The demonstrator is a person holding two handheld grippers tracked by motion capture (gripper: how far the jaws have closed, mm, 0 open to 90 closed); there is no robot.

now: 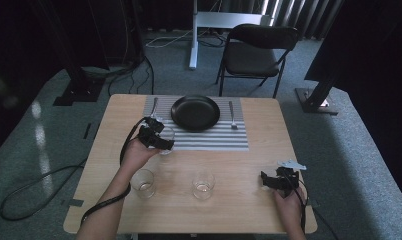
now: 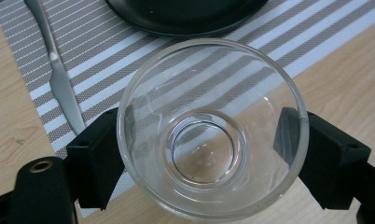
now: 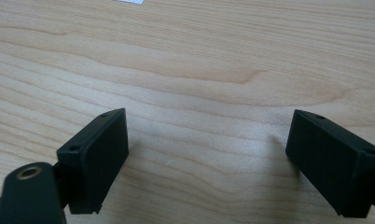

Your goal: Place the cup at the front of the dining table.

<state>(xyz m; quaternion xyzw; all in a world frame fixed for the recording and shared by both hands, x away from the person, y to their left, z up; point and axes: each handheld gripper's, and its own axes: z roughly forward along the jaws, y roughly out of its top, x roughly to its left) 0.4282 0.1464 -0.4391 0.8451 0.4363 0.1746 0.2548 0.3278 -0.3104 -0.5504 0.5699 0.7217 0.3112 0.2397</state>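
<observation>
A clear glass [image 2: 213,130] sits between the jaws of my left gripper [image 2: 199,154], which is shut on its sides. In the high view that gripper [image 1: 159,140] holds the glass [image 1: 166,136] over the front left edge of the striped placemat [image 1: 224,140], close to the black plate [image 1: 195,112]. Two more clear glasses [image 1: 143,183] [image 1: 203,184] stand on the wooden table nearer the person. My right gripper [image 1: 274,181] rests low at the table's right front; its jaws stand wide apart over bare wood [image 3: 204,79] with nothing between them.
A knife [image 2: 59,79] lies on the placemat left of the plate [image 2: 185,16], and a fork [image 1: 232,116] lies to its right. A black chair [image 1: 259,52] stands beyond the table's far edge. Cables trail from both grippers.
</observation>
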